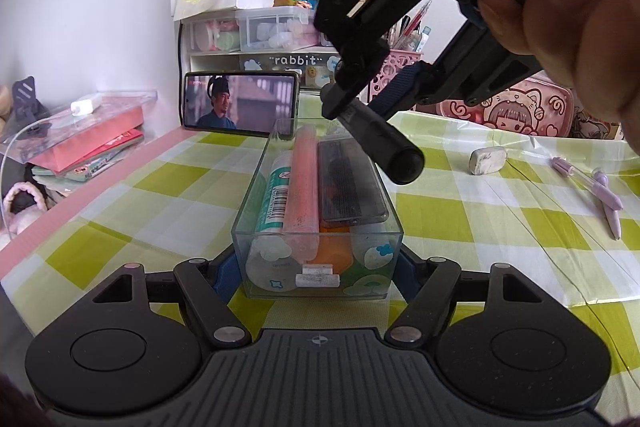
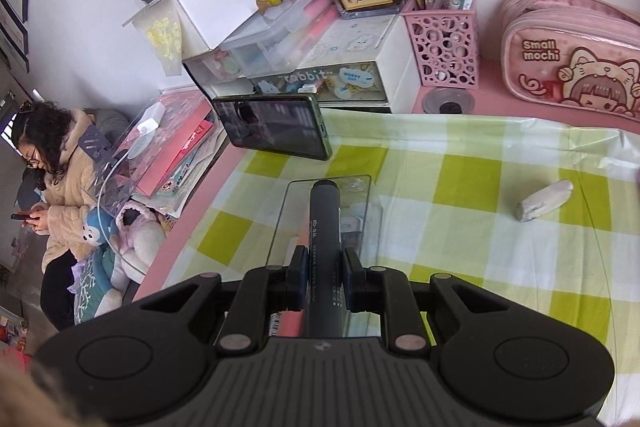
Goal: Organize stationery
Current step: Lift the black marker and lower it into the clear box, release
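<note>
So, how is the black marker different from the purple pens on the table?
The black marker is thick and dark, while the purple pens are thin and pale. The marker is held in the air by the right gripper, above the clear box; the pens lie flat on the checked cloth. Both are writing tools.

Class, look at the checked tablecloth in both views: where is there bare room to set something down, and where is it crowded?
Bare cloth lies between the clear box and the eraser, and left of the box up to the pink table edge. Inside the box it is crowded with stationery, with the black marker above it. The back is packed: phone, pink pen basket, pencil case.
</note>
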Available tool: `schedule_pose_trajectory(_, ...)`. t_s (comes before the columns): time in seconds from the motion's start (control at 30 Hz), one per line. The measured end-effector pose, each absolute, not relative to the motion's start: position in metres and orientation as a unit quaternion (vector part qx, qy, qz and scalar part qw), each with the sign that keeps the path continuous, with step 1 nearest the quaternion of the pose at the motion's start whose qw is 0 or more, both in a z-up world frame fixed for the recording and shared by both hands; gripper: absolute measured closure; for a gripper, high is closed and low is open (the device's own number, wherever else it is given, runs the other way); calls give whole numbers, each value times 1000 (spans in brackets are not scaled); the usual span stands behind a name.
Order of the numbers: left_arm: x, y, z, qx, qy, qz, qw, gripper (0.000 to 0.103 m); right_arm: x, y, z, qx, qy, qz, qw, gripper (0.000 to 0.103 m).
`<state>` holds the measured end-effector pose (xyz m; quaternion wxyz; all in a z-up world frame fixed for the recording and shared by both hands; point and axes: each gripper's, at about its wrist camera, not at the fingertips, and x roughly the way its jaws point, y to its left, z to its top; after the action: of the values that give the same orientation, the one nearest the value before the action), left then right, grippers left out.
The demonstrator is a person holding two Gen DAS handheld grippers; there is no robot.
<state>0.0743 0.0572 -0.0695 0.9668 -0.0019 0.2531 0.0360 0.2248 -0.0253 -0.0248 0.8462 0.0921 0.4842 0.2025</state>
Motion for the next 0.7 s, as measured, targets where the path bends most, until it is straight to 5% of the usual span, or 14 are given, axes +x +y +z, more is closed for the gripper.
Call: schedule_pose_trajectory(0.7, 75, 57, -69, -3, 253, 35, 967, 31, 230, 12, -32, 34, 514, 225, 827, 74)
